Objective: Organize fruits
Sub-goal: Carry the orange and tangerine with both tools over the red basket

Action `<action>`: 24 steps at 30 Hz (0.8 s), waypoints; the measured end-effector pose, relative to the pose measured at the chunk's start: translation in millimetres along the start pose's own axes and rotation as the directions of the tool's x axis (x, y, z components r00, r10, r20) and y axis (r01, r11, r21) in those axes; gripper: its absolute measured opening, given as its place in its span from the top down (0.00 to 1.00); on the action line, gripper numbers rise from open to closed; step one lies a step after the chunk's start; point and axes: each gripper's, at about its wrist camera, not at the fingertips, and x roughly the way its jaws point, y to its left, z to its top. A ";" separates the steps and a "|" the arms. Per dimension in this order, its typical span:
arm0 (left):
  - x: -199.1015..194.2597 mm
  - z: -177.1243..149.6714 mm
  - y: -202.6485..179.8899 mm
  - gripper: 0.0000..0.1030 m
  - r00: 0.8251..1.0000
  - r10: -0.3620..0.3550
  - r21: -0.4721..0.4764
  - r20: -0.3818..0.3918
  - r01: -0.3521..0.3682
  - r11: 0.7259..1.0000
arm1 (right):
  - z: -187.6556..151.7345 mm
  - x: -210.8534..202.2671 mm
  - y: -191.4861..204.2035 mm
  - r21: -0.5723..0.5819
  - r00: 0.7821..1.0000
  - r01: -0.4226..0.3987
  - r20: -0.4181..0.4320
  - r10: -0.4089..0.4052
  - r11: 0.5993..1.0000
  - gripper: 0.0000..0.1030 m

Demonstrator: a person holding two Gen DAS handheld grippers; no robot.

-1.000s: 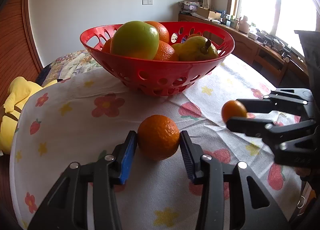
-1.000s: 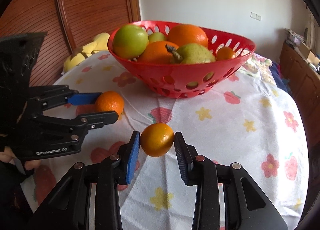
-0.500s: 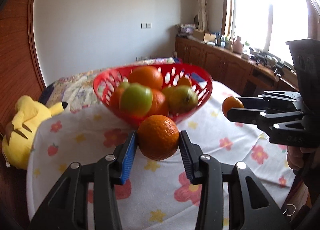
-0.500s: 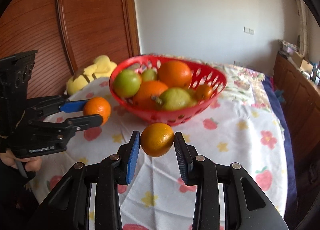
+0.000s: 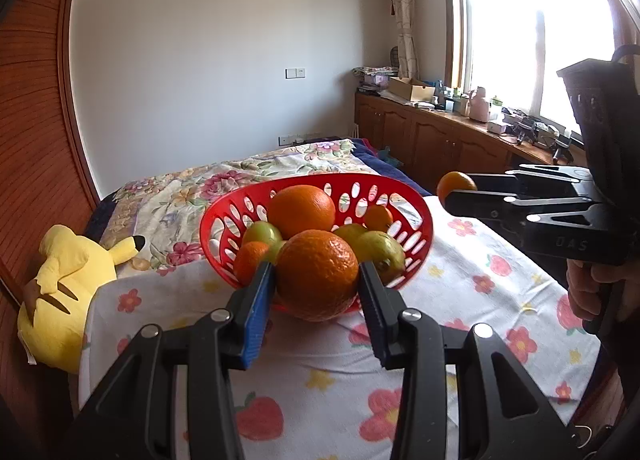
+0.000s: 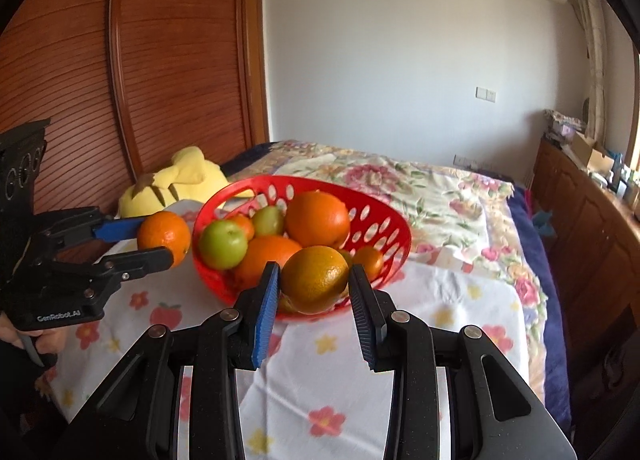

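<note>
Both fruits airborne, basket (image 5: 224, 219) ahead on the counter (image 5: 500, 300). My left gripper (image 5: 316, 284) has its jaws clenched on the big orange (image 5: 316, 274), held just short of the basket's near rim. My right gripper (image 6: 312, 280) grips the small orange (image 6: 314, 278), likewise at the near rim.

Basket is heaped: oranges, green apples (image 6: 222, 244), a pear (image 5: 380, 252). To do this well, I'd carry each fruit over the rim, lower it into a hollow between fruits, then let go low so nothing rolls out. One hand at a time, I think, to avoid the grippers crowding each other.
</note>
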 end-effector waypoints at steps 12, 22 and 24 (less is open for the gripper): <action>30.6 16.6 8.0 0.60 1.000 0.015 -0.004 -0.005 -0.015 1.000 | 11.0 58.2 -33.6 0.016 0.998 0.014 -0.055 -0.013 1.000 0.66; 47.3 22.5 8.3 0.60 1.000 0.011 -0.030 -0.001 -0.011 0.999 | 18.3 97.5 -50.4 0.025 0.997 0.008 -0.082 -0.006 1.000 0.66; 49.1 23.7 7.7 0.60 1.000 0.012 -0.026 -0.002 -0.012 1.000 | 17.6 102.2 -52.1 0.027 0.996 0.004 -0.085 -0.002 1.000 0.66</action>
